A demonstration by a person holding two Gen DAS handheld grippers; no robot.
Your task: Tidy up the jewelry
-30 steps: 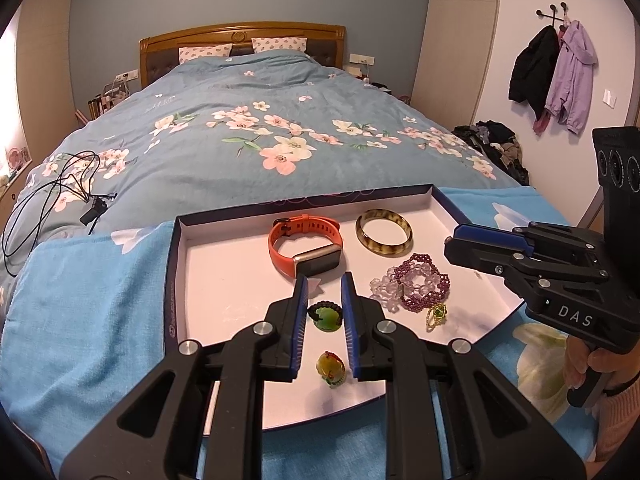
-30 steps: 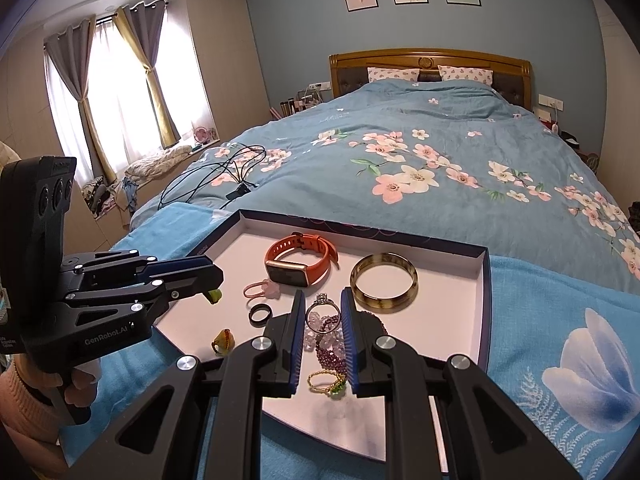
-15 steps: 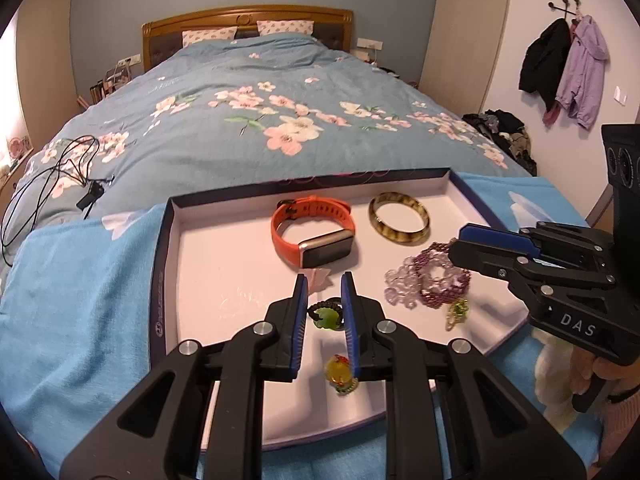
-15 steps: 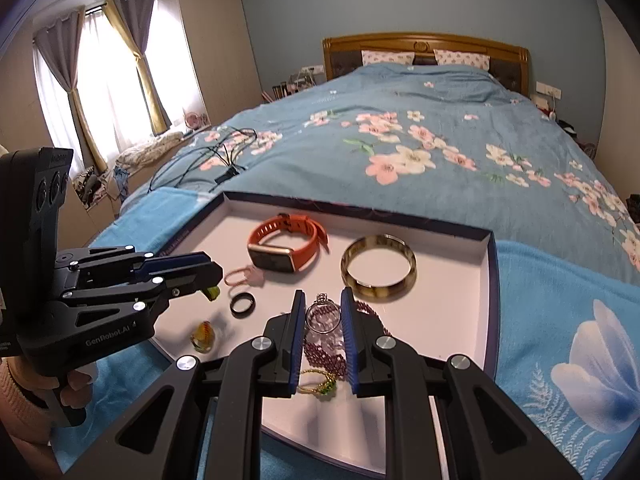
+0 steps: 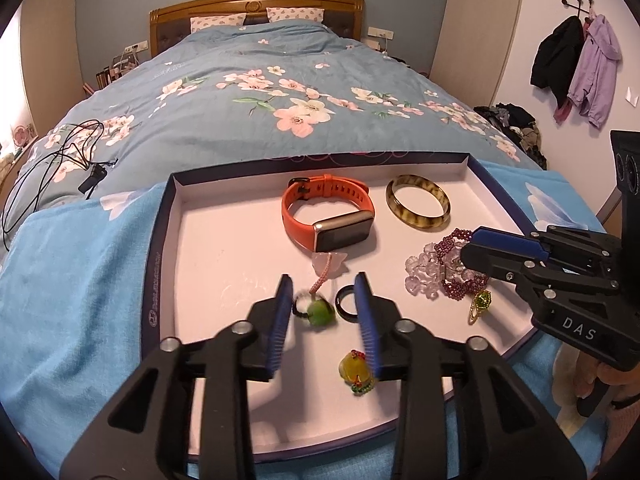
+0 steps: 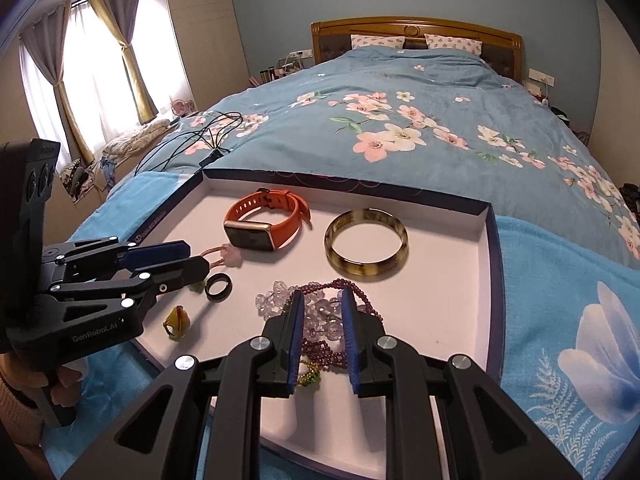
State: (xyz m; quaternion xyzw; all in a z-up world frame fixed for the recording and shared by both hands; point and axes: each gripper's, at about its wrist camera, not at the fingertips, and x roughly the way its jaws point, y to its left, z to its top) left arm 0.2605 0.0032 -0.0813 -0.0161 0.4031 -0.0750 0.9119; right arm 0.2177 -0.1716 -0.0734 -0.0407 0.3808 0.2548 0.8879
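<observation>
A white tray with a dark rim lies on the bed and holds the jewelry. My left gripper is open, and a green-bead ring lies loose between its fingers. A black ring, a pink charm and a yellow-bead ring lie close by. My right gripper is narrowly open, low over the clear and purple bead bracelets; a silver ring there is hidden. An orange watch and a tortoiseshell bangle lie at the back. A green-gold ring lies at the right.
The tray rests on a light blue towel over a floral blue duvet. A black cable lies on the bed to the left. Coats hang on the right wall. A headboard stands at the far end.
My left gripper has opened wide and let go of the green-bead ring, which now lies on the tray. My right gripper has dropped lower onto the bead bracelets.
</observation>
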